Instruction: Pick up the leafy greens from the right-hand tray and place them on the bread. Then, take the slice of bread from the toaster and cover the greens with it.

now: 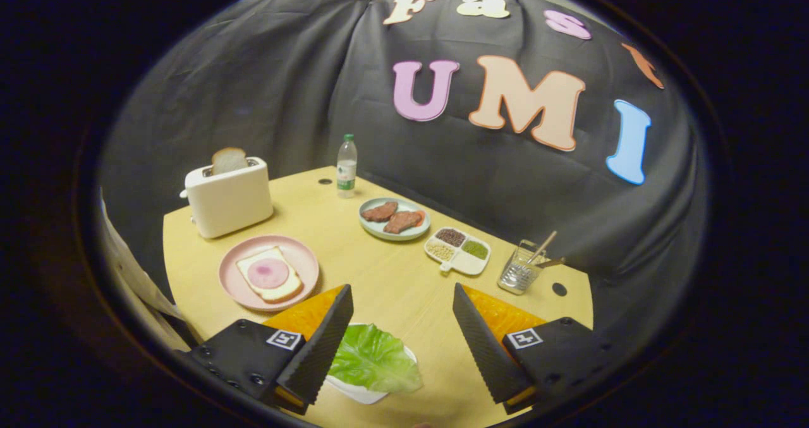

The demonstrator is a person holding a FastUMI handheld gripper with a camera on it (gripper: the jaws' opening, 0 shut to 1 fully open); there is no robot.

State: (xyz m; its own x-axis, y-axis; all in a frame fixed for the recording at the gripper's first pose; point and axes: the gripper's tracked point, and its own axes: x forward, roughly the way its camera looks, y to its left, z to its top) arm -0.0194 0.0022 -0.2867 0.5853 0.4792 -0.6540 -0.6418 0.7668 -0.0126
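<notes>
We see one lettuce leaf (374, 358) lying flat on a small white tray (360, 391), its long axis running across between our gripper (402, 333) fingers, nearer the left one. The gripper hangs above the wooden table (392, 282), fingers spread wide, touching nothing. Beyond them, a pink plate (268, 271) carries one bread slice (270, 275) topped with ham. One more slice (229, 160) stands upright in the white toaster (229, 199) behind it.
</notes>
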